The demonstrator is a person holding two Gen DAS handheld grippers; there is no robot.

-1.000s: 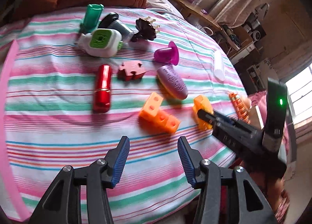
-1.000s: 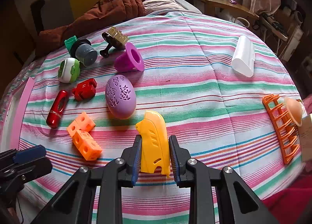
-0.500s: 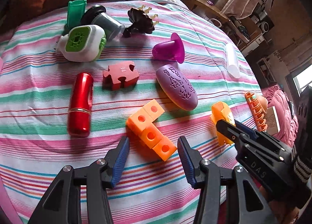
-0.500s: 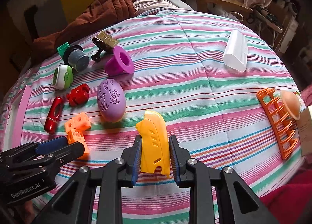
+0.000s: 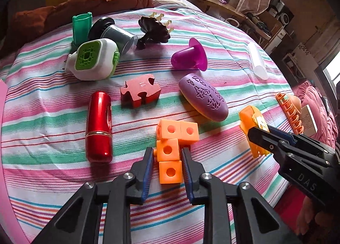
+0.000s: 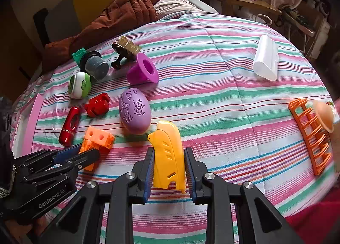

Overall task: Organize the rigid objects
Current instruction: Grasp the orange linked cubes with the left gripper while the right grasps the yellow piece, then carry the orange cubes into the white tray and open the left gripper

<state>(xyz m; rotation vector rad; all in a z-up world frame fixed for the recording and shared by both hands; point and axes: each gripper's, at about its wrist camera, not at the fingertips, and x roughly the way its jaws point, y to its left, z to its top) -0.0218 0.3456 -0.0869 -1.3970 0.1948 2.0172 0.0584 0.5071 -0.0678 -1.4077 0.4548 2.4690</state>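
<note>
Left wrist view: left hand-held gripper [image 5: 167,160] clamped on the orange cubes [image 5: 173,144], right hand-held gripper [image 6: 169,166] gripping the yellow piece [image 6: 169,152], both near the bed's [image 6: 212,99] front edge.

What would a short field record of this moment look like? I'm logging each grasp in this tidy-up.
surface: striped bedsheet
left tongs: shut on the orange linked cubes
right tongs: shut on the yellow plastic shell
beside the cubes: red metallic tube, red puzzle block, purple egg-shaped case
far right of sheet: orange rack, white case
far left cluster: green-and-white gadget, magenta cup
</note>
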